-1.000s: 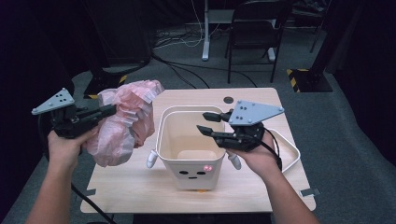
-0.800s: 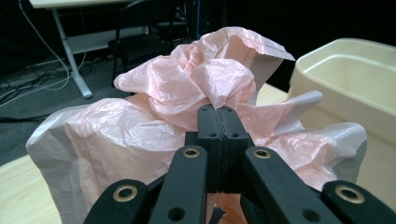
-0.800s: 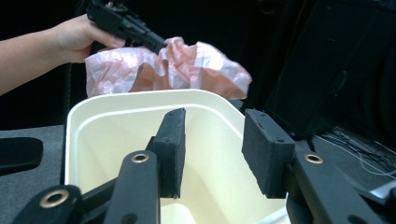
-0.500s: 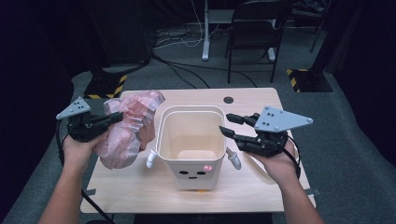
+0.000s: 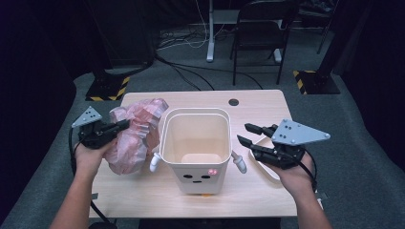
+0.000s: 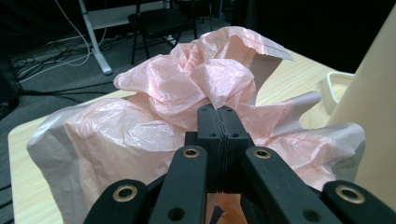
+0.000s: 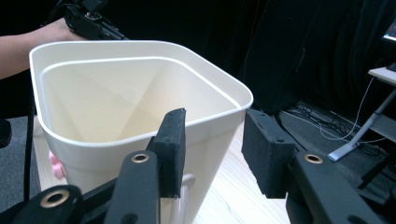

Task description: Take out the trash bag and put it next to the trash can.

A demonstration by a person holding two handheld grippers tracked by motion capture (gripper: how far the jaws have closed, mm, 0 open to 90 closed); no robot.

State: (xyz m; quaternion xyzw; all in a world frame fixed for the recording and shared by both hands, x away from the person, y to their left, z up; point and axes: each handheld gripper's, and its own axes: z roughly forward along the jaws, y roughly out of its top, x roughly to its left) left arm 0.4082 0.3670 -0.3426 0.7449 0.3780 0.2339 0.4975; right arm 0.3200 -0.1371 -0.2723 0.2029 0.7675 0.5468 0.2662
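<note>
Two risks: snagged bag, tipped bin.
Left gripper (image 5: 122, 126): I had its jaws clamped together on a fold of the pink plastic bag (image 5: 133, 136); the left gripper view showed the pads (image 6: 219, 135) pressed flat with film bunched around them.
Bag position: crumpled, resting on the worktop (image 5: 267, 102) at the left, touching the side of the white bin (image 5: 196, 143).
Right gripper (image 5: 248, 134): jaws stood apart, nothing between them in the high view; in the right gripper view they sat near the bin's rim (image 7: 219, 114), one pad (image 7: 170, 149) in front of the wall.
Risk 1: I held one thin fold only, so the film could tear or slip if the bulk dragged on the rim.
Risk 2: the bin looked light and unheld; I judged a push from the bag or a knock from the right gripper could slide or tip it.
Risk 3: the white lid or tray (image 5: 262, 160) lay under the right hand, easy to catch.
Room: open worktop behind the bin, tight on the left, where the bag sat near the edge.
</note>
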